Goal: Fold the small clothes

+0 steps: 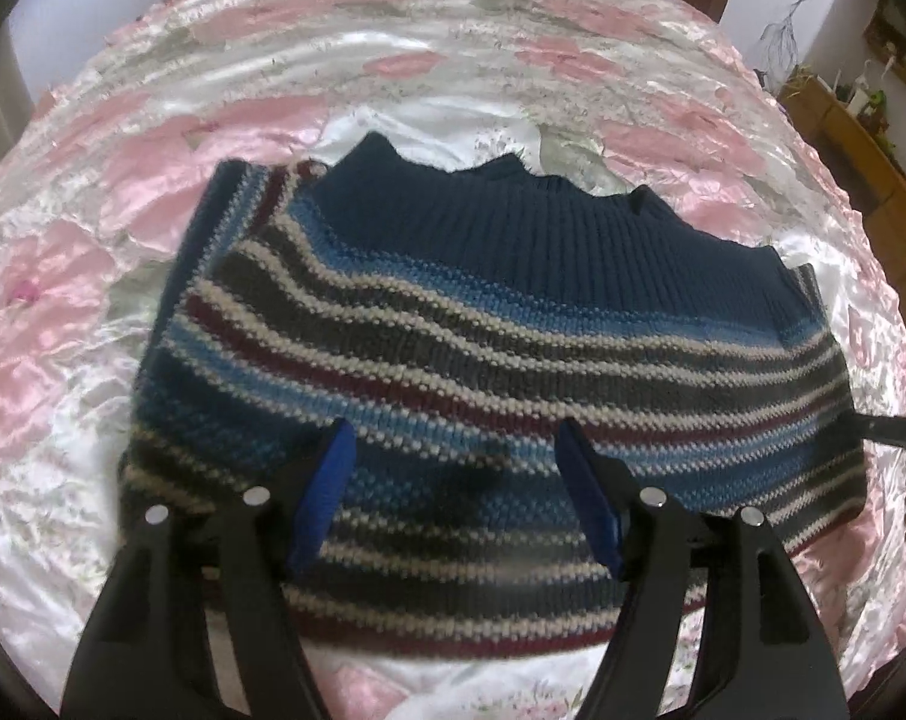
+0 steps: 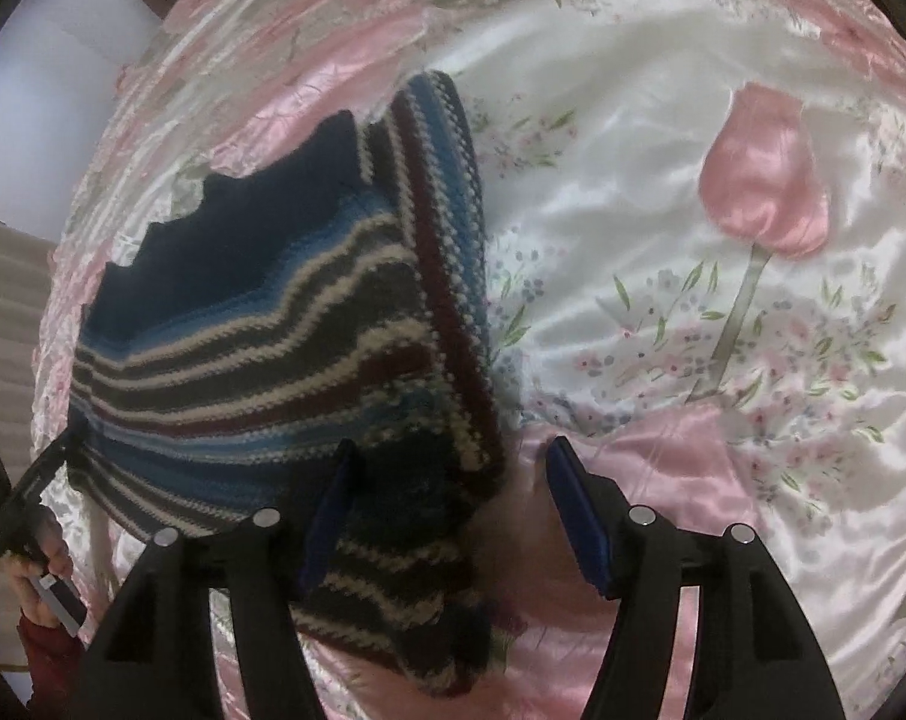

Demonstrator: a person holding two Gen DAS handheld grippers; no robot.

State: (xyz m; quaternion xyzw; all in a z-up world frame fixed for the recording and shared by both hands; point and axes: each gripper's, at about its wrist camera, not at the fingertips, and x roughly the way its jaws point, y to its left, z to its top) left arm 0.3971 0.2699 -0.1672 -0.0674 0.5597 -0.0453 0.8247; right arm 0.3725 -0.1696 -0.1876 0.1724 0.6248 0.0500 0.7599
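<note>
**Sweater part-folded on bed, both jaws released**

Left wrist view: sweater (image 1: 483, 372) lies flat on the bedspread (image 1: 93, 276), directly ahead of the left gripper (image 1: 456, 480), long axis crosswise, navy ribbed band at far edge. Jaws spread wide over the near striped edge, gripping nothing.

Right wrist view: sweater (image 2: 285, 348) sits ahead-left of the right gripper (image 2: 447, 504); its near corner lies between the wide-spread jaws, not pinched. Judgement: right is better placed on that corner.

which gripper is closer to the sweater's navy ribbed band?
Left, as far as I can tell. The left gripper hovers open over the striped sweater, facing the navy band. The right gripper is open at a side corner, band off to its left.
</note>
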